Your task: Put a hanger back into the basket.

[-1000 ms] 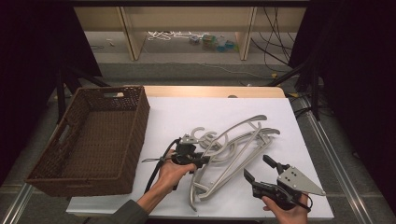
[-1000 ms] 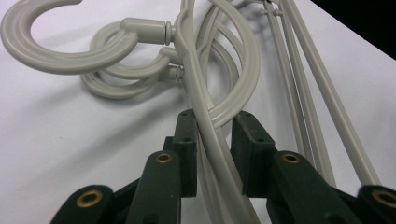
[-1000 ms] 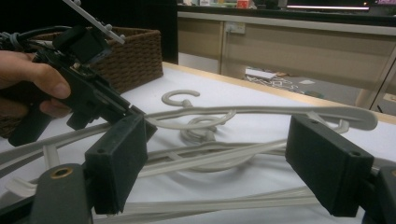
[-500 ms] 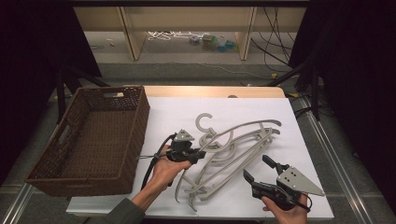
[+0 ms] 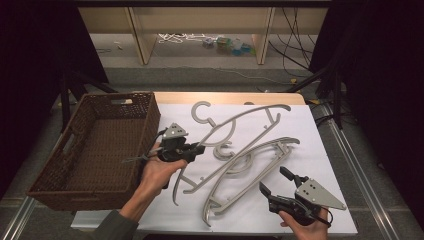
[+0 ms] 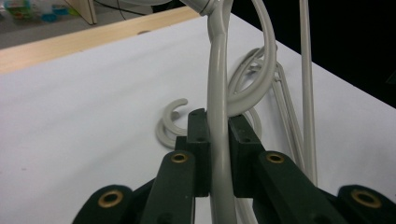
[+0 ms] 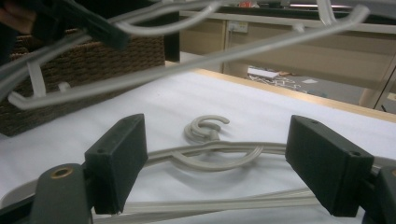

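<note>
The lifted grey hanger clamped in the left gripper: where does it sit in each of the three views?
High view: the lifted hanger runs from the left gripper up and right over the white table.
Left gripper view: its bar rises between the shut jaws, centre frame.
Right gripper view: it crosses the top, raised off the table.
Shared landmark: the wicker basket, at left in the right gripper view.

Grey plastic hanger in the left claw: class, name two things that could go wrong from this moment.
1. The left claw pinches the grey plastic hanger on one thin arm, far from its hook, so it may twist or slip out on the way.
2. The brown woven wicker basket stands close beside it; the hanger's long arm could strike the rim. The open right claw gives no support.
</note>
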### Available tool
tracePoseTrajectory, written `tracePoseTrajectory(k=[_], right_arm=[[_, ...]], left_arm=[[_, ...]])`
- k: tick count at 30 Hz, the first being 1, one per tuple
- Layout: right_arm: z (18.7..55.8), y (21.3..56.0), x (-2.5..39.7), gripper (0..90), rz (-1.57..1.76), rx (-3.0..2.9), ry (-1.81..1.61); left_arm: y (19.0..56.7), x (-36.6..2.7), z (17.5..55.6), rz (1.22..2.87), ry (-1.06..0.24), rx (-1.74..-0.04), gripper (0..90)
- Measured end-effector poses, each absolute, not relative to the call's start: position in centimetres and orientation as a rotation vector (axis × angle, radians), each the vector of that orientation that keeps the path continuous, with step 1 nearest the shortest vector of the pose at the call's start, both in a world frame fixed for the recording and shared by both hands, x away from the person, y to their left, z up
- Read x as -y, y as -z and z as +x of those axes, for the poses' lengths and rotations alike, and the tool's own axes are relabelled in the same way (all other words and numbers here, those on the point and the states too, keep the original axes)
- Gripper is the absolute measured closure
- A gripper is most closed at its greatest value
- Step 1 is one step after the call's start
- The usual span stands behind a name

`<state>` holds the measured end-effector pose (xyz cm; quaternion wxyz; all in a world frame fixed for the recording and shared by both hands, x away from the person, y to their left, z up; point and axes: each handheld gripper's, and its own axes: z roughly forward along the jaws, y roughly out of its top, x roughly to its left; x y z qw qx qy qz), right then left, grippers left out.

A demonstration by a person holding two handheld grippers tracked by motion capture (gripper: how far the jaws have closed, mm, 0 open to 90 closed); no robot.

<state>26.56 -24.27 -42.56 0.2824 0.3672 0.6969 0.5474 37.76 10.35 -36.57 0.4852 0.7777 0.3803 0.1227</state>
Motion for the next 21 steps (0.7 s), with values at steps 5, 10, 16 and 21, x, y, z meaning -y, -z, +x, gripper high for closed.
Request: tracePoseTrajectory(k=[5,10,16,21], right_arm=[[26.6,42.6,24.2,21.5,0.973,-1.867,-1.471],[26.7,42.7,24.1,21.7,0.968,-1.857,-1.482],[26.7,42.7,24.1,21.8,0.975,-1.873,-1.465],[26.8,42.8,24.0,21.1,0.975,-1.877,-1.464]], left_arm=[[34.3,-12.7,37.1,1.893,-0.35,-0.913,81.3],[33.1,-15.3,36.7,1.891,-0.411,-0.933,81.3],[32.4,-18.2,36.6,1.883,-0.463,-0.968,81.3],[31.6,-21.1,37.1,1.864,-0.53,-1.001,81.3]])
